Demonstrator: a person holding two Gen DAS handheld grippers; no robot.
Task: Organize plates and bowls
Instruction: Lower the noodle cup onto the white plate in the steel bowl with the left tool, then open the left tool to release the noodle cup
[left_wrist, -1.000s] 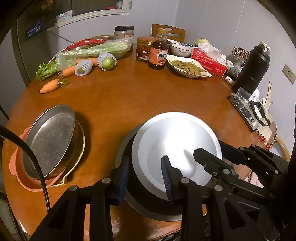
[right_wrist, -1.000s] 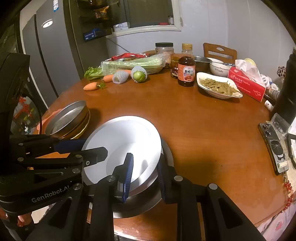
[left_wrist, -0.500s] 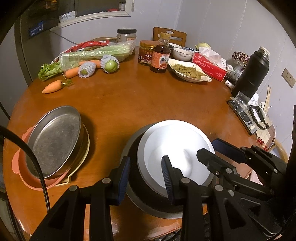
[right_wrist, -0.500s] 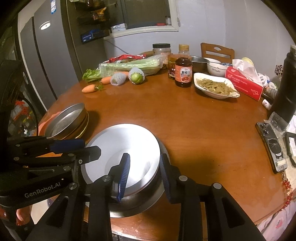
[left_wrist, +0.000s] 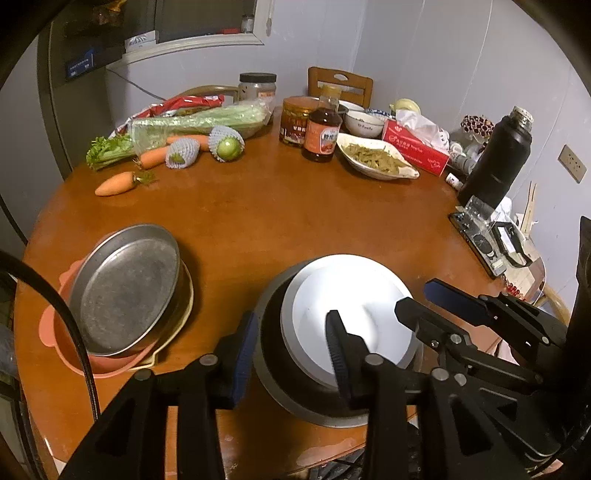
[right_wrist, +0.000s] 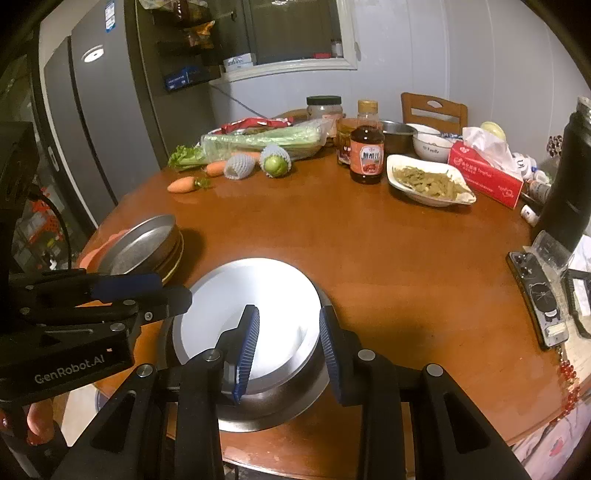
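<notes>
The round wooden table (left_wrist: 280, 221) carries everything. Near its front edge sits my steel bowl (left_wrist: 280, 384), with a white plate (left_wrist: 351, 314) lying tilted inside it, pale and glossy, one side riding up on the bowl's rim. To the left a dull metal pan (left_wrist: 125, 288) leans atop a stack nested in a pink dish (left_wrist: 66, 350). Far across, a white oval dish (right_wrist: 428, 181) holds greenish strips of food. My left claw (left_wrist: 291, 350) and right claw (right_wrist: 288, 339) each straddle the bowl's rim, jaws parted, gripping nothing.
</notes>
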